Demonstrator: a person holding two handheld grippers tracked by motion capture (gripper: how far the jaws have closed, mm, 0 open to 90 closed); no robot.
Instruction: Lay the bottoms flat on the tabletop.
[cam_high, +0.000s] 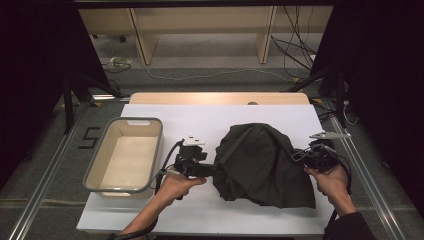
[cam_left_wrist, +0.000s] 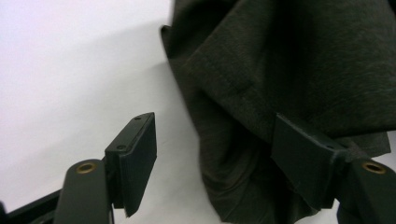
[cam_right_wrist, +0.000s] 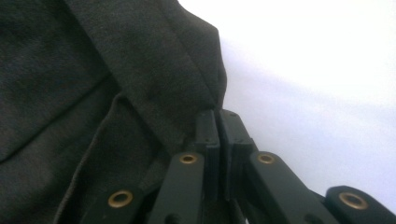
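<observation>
Here, the crumpled dark grey cloth (cam_high: 262, 165) lies bunched on the white table (cam_high: 200, 210), right of the beige plastic bin (cam_high: 125, 155). Your right gripper (cam_high: 306, 159) pinches its edge tight; your left gripper (cam_high: 212, 170) gapes wide at its folds.

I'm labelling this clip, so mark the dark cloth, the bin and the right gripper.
dark cloth (cam_high: 260, 160), high view, middle of the bunched fabric.
bin (cam_high: 161, 145), high view, its right rim.
right gripper (cam_right_wrist: 218, 122), right gripper view, tips of the closed jaws at the cloth's edge.
</observation>
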